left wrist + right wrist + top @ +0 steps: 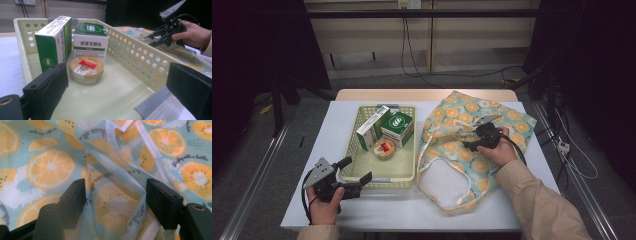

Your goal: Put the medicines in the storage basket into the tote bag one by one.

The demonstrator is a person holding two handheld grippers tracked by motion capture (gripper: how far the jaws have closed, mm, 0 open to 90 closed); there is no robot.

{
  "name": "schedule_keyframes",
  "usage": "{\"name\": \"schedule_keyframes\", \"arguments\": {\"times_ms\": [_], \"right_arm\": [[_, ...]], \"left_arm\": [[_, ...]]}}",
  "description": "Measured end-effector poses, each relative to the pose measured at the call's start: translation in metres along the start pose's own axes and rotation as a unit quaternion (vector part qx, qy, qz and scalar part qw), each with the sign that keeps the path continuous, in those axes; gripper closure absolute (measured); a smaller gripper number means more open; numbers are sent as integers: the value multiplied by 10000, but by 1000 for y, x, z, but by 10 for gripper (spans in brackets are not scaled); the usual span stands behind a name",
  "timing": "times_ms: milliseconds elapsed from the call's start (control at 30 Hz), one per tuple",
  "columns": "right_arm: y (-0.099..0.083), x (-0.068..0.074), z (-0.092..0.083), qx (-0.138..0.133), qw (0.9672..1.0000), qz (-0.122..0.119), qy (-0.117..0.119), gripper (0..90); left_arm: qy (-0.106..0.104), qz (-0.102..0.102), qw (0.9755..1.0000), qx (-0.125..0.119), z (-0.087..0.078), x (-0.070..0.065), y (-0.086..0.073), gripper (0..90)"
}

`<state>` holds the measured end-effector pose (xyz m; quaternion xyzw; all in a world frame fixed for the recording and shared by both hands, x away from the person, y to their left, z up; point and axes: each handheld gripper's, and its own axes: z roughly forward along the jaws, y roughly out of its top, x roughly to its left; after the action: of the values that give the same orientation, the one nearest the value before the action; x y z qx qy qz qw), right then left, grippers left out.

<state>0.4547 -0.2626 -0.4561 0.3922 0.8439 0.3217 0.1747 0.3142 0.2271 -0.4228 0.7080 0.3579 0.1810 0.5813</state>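
A cloth bag (447, 150) printed with orange slices lies flat on the right half of the table. My right gripper (468, 139) rests low over its middle and is open. In the right gripper view a raised fold of the bag (50, 165) runs between the wide-apart jaws of the right gripper (117, 197), and the pads do not press on it. My left gripper (358, 169) is open at the front left corner of a pale yellow basket (382, 183). In the left gripper view the left gripper (120, 87) looks into the basket (140, 60) with nothing between its jaws.
Inside the basket stand a tall green and white box (53, 42), a squarer green and white box (90, 42) and a round tin (86, 68) with an orange lid. The white table (412, 210) ends just behind the person's hands. Cables lie on the floor beyond.
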Motion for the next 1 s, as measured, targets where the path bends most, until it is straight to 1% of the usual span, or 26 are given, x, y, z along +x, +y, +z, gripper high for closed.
{"name": "schedule_keyframes", "arguments": {"times_ms": [67,100,133,167,267,333,400,467,567,633,667,800,933,1000], "right_arm": [[-1,-2,1,-30,9999,66,73,367],[-2,-4,1,-67,9998,89,155,395],[-4,-7,1,-106,9996,166,199,441],[-5,-10,0,-136,9995,245,161,507],[-5,-13,-1,-158,9995,243,134,582],[-5,-12,-1,-148,9997,184,118,664],[-4,-10,-1,-134,9998,84,152,786],[-2,-9,0,-110,9999,61,91,844],[-1,-9,0,-60,9998,121,119,891],[0,-11,-2,-39,9997,169,178,898],[0,-12,-3,-45,9995,242,215,900],[7,-15,-15,-103,9990,308,315,900],[18,-17,-29,-208,9988,279,350,900],[23,-21,-35,-282,9982,364,385,900]], "left_arm": [[23,18,10000,-15,-1,0,1,38],[34,23,10000,-20,-1,1,1,38],[50,12,10000,-25,-2,2,1,38],[51,4,10000,-34,-2,2,1,38],[48,13,10000,-25,-2,3,2,38],[40,8,10000,-18,-2,3,2,38],[27,26,10000,-2,-2,4,3,38],[17,-1,10000,-18,-2,4,3,38],[16,-29,10000,-47,-2,4,3,38],[15,-20,10000,-49,-2,4,3,38],[21,-22,10000,-53,-2,4,3,38],[32,-33,10000,-47,-3,4,3,37],[10,-44,10000,-48,-3,5,3,38],[14,-50,10000,-37,-2,5,3,38]]}}
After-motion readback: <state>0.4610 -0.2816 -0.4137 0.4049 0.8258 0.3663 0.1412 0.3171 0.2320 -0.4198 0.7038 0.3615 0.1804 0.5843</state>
